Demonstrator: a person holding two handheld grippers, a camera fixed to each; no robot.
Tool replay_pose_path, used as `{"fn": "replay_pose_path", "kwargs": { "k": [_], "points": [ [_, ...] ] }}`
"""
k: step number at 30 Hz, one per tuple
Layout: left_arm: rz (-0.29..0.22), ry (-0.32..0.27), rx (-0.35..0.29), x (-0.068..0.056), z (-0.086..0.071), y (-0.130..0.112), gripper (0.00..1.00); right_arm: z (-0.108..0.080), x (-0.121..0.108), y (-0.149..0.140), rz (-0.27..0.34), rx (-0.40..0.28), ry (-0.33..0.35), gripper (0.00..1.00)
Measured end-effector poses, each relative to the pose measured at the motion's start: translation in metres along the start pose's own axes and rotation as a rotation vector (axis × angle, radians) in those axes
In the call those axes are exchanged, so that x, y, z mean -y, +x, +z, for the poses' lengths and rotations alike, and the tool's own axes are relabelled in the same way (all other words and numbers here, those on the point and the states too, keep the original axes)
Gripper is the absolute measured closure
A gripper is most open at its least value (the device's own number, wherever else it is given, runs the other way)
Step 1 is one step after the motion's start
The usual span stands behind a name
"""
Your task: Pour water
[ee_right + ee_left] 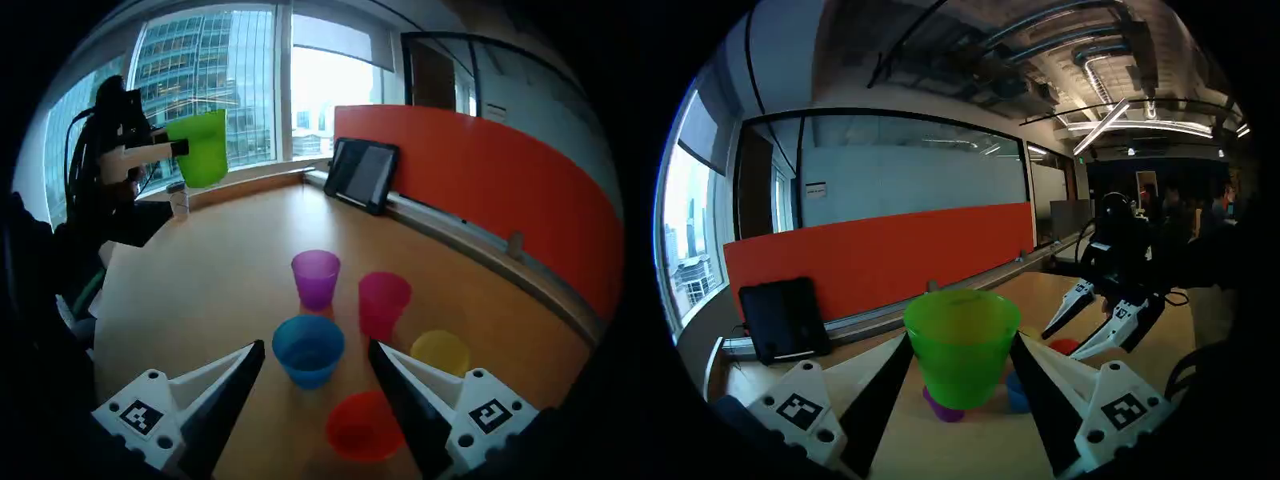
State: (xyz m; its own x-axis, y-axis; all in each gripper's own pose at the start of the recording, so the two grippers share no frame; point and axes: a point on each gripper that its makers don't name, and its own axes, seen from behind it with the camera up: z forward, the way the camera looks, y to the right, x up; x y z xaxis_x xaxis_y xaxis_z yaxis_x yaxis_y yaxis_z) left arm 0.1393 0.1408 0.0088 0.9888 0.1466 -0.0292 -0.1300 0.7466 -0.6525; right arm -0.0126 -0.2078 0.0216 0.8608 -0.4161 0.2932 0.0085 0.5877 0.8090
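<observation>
My left gripper is shut on a translucent green cup, held upright above the table. Under it I see a purple cup and a blue cup. In the right gripper view the green cup hangs high at the far left, in the left gripper. My right gripper is open, low over the table, with the blue cup just ahead of its fingertips. The right gripper also shows open in the left gripper view. I cannot tell if any cup holds water.
Around the blue cup on the wooden table stand a purple cup, a pink cup, a yellow cup and a red cup. A tablet leans on the orange partition. A small white cup stands near the window.
</observation>
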Motion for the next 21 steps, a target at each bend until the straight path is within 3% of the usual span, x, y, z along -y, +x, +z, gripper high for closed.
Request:
{"fn": "replay_pose_path", "kwargs": {
  "k": [21],
  "points": [
    [0.002,0.01,-0.006,0.003,-0.013,0.0,0.16,0.04,0.006,-0.029,-0.03,0.107,0.038,0.0]
  ]
}}
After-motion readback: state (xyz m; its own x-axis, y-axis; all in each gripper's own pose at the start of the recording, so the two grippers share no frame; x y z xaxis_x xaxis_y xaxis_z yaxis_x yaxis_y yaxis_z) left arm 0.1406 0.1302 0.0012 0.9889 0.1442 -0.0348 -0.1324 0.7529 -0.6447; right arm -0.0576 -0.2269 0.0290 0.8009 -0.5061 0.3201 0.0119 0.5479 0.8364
